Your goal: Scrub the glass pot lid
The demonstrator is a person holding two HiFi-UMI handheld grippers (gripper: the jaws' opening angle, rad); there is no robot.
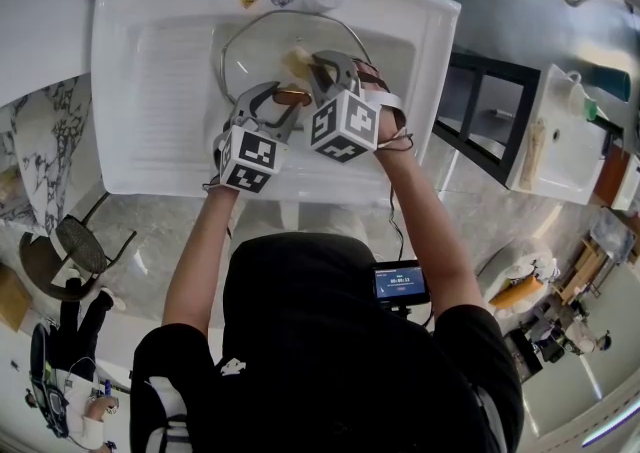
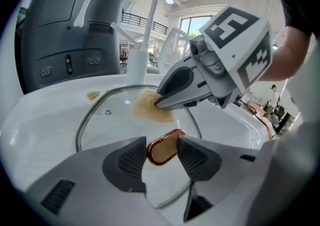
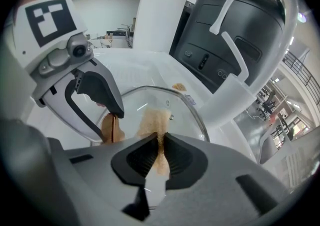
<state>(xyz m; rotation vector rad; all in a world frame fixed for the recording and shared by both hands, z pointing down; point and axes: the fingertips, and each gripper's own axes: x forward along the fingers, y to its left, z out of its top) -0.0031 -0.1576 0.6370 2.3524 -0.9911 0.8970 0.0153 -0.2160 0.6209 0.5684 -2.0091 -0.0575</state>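
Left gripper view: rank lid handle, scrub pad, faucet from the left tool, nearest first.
1. Lid handle: between the left tool's jaws.
2. Scrub pad: farther up the lid, in the right tool.
3. Faucet: at the sink's back rim.

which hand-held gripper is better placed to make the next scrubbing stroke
Right: the right hand-held gripper is shut on the tan scrub pad, pressed on the glass lid. The left hand-held gripper grips the lid's knob, steadying it.

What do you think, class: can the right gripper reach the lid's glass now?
Likely yes: the right gripper presses its tan pad on the glass lid; the left gripper, gripping the knob, stands aside.
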